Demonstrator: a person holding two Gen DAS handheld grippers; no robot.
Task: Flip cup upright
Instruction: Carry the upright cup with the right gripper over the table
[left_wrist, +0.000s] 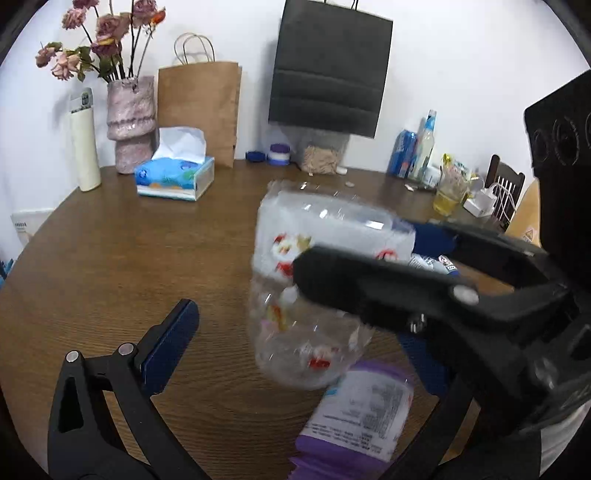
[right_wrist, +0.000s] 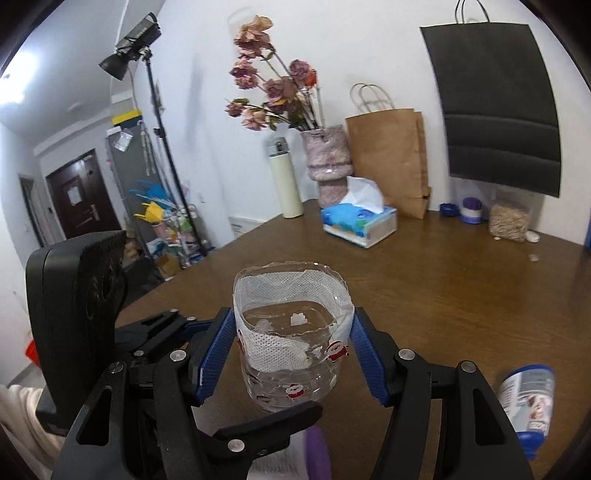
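Observation:
The cup (right_wrist: 291, 332) is a clear plastic one with red Santa stickers and a white mesh band at its rim. In the right wrist view it stands mouth up between my right gripper's blue pads (right_wrist: 364, 350); the right gripper (right_wrist: 291, 354) is shut on it, above the brown table (right_wrist: 461, 295). In the left wrist view the cup (left_wrist: 314, 288) is blurred, held by the right gripper's black fingers (left_wrist: 369, 280) coming from the right. My left gripper (left_wrist: 291, 350) is open, its left pad (left_wrist: 170, 343) apart from the cup.
A purple-lidded bottle (left_wrist: 362, 417) lies under the cup, and a blue can (right_wrist: 528, 398) lies to the right. A tissue box (left_wrist: 175, 177), vase (left_wrist: 129, 118), cream flask (left_wrist: 85, 147), paper bags (left_wrist: 199, 110) and jars line the table's back.

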